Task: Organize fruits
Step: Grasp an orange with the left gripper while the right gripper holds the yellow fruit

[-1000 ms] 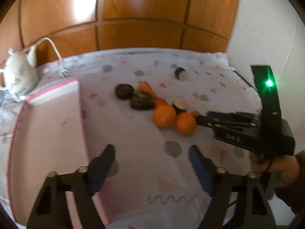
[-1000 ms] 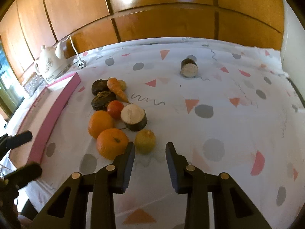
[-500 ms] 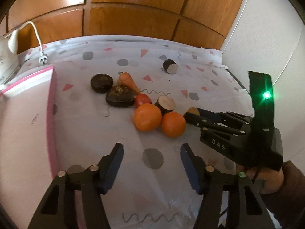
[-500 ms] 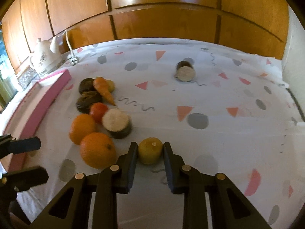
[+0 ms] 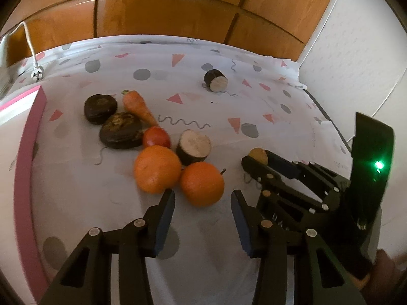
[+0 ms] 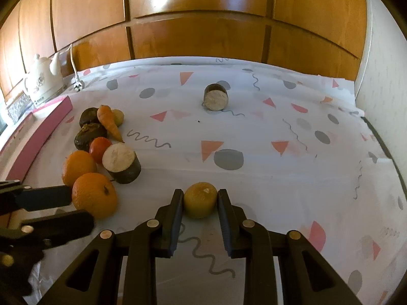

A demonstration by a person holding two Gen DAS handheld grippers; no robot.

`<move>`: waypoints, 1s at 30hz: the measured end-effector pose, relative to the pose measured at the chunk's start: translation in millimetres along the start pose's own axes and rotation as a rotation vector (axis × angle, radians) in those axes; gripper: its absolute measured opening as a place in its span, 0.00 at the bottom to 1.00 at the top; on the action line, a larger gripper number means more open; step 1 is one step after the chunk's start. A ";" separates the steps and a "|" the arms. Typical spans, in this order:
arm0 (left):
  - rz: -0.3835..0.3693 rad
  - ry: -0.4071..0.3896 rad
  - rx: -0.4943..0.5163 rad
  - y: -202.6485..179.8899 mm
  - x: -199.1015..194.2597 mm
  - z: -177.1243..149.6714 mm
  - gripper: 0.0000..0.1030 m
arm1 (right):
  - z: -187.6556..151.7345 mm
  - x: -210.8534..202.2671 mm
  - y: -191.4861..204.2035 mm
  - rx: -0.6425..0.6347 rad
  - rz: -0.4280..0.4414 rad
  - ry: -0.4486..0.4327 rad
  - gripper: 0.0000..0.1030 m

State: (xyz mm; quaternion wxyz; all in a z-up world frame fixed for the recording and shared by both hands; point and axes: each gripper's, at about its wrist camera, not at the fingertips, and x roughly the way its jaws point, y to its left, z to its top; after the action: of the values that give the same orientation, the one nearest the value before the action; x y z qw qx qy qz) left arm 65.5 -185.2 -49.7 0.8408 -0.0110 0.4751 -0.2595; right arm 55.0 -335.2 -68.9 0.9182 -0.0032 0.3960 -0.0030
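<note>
Yellow round fruit [image 6: 201, 199], near the tablecloth's front edge, sits clamped between right gripper [image 6: 200, 199] pads. Left gripper [image 5: 202, 203] gapes empty before nearest orange [image 5: 202, 183]. Risk: smooth roundness slipping.

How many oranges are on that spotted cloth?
2. One orange lies nearest, by the open left gripper; the other orange touches it, just behind. None seems hidden.

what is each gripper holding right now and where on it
The right gripper is clamped on the small round yellow fruit, one finger on each of its sides. The left gripper is open and holds nothing.
</note>
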 end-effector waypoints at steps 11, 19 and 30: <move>0.054 -0.047 -0.004 -4.9 11.7 6.5 0.34 | -3.8 0.8 -4.2 0.033 0.028 -0.009 0.26; 0.028 -0.047 0.018 2.4 -1.1 -2.1 0.33 | -3.9 1.5 0.3 0.010 0.001 -0.011 0.26; 0.132 -0.097 0.043 25.1 -34.9 -23.2 0.33 | -4.4 0.2 9.4 -0.003 -0.061 0.001 0.26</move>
State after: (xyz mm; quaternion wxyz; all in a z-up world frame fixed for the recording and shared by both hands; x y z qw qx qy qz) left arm 43.1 -142.6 -41.4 0.8782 0.0257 0.4276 -0.2128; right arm 51.9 -325.8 -72.1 0.9176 -0.0165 0.3960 -0.0305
